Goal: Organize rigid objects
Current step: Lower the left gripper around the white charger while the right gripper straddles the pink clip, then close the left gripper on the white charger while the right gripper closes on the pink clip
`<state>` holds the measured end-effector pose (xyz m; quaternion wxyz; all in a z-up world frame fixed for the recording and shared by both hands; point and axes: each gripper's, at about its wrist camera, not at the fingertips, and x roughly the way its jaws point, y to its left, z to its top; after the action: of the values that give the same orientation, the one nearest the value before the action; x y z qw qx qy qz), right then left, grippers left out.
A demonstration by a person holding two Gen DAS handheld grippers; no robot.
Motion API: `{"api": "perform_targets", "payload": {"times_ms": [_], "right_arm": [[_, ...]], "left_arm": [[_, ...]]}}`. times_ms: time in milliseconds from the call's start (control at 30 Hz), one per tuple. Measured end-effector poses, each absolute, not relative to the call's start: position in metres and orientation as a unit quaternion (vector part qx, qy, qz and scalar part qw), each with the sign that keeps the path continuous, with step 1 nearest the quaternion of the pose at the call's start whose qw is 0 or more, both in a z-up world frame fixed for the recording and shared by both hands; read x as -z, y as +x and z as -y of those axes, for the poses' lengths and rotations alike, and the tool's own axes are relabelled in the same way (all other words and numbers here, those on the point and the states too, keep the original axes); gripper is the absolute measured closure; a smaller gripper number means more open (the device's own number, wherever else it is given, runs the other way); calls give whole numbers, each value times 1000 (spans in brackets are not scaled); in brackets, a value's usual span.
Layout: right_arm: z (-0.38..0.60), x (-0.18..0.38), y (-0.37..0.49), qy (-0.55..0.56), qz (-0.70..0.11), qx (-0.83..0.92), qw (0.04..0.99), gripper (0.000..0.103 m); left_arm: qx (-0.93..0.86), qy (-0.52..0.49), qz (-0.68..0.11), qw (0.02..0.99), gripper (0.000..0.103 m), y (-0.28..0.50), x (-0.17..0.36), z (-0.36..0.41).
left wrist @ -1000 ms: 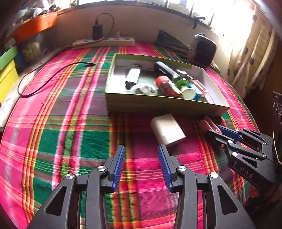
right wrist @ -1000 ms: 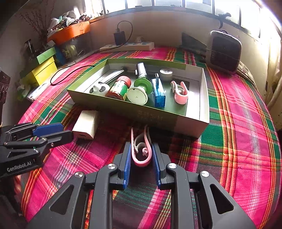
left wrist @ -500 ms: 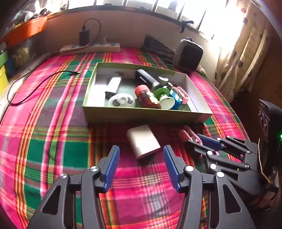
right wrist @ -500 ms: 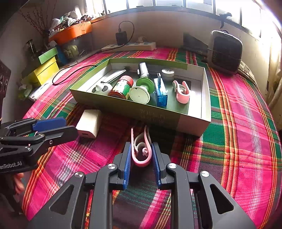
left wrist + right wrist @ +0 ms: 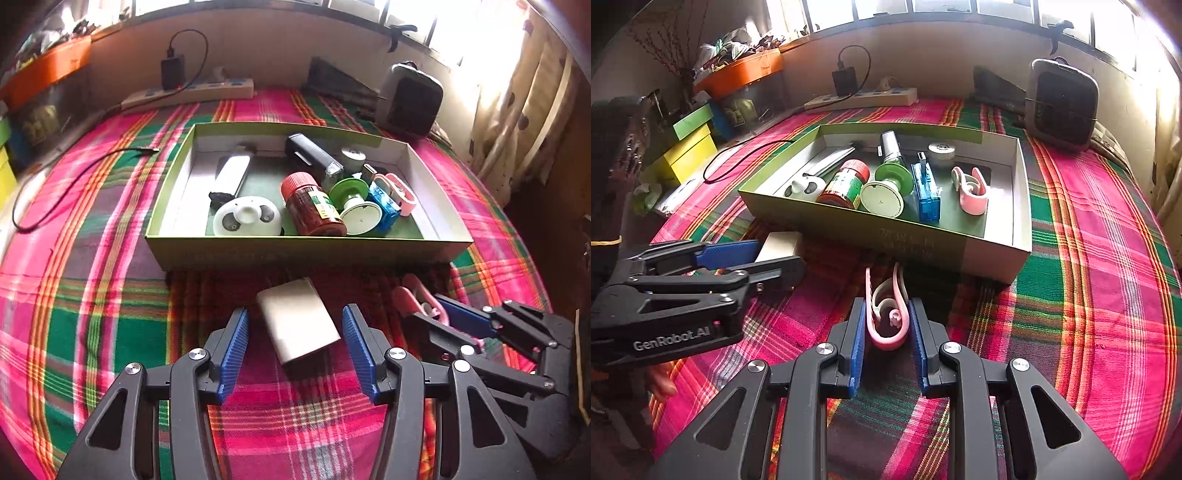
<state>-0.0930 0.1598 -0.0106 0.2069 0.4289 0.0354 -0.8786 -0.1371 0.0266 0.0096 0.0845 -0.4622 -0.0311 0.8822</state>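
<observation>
The left gripper (image 5: 293, 349) has just opened wide and moved around the white box (image 5: 297, 325), not touching. The right gripper (image 5: 886, 328) still squeezes the pink clip (image 5: 886, 314).

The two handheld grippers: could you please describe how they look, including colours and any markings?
Both the left gripper and the right gripper have matte black angular frames with triangular cut-outs and silver screw heads. The jaws carry ribbed blue pads. In the right wrist view, the left one bears white "GenRobot.AI" lettering along its side. No cables are visible on either.
</observation>
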Motion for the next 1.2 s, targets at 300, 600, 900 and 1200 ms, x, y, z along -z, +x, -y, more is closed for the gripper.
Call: {"api": "perform_targets", "payload": {"times_ms": [300, 600, 900, 1200], "right_arm": [[-161, 11, -93, 429, -33, 878, 208, 79], [-161, 11, -93, 429, -35, 879, 207, 79], [-160, 12, -94, 429, -37, 879, 204, 79], [-159, 12, -93, 428, -41, 880, 202, 79]], "left_arm": [[-886, -458, 11, 73, 51, -136, -9, -25], [-888, -455, -6, 67, 51, -136, -8, -21], [-892, -446, -3, 76, 52, -134, -8, -19], [-895, -441, -11, 69, 63, -131, -7, -18]]}}
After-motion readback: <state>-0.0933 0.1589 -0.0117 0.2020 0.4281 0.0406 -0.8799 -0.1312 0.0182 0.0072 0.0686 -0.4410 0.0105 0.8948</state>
